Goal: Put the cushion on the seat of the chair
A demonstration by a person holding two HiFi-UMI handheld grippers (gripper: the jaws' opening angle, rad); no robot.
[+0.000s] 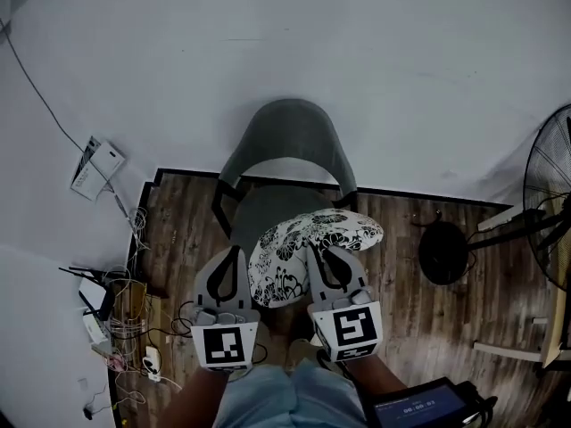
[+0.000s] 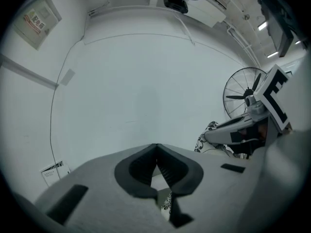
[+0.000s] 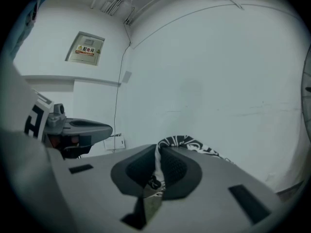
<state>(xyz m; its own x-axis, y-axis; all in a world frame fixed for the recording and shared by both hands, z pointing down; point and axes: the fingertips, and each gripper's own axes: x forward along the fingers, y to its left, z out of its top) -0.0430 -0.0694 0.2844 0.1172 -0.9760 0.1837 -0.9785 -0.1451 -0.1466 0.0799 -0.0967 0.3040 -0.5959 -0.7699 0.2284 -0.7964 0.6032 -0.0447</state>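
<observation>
A person is holding a black-and-white flowered cushion in the air with two hand-held tongs, standing in front of a grey chair that is backing onto a white wall. The cushion is hanging just above the near edge of the seat, not yet resting on it.

The right gripper is clamping the cushion's near right edge, with fabric bunching between its narrow jaws. The left gripper is also nearly closed. Its tips are meeting, and a scrap of patterned cloth is showing in the gap below them, so it appears to be pinching the near left edge.

To do this step well, both grippers should probably be travelling together toward the far wall, keeping level so the cushion is not twisting or sagging. It should be lowered only once it is over the middle of the seat, clear of the backrest. Both jaws should then be opening together after it is lying flat.

Only the head view is showing the chair, the seat and the tangle of cables on the wooden floor at the left. Only the gripper views are showing the cloth between the jaws. The right gripper view is alone in showing a small notice high on the wall, and the left gripper view is showing a standing fan at the right.
</observation>
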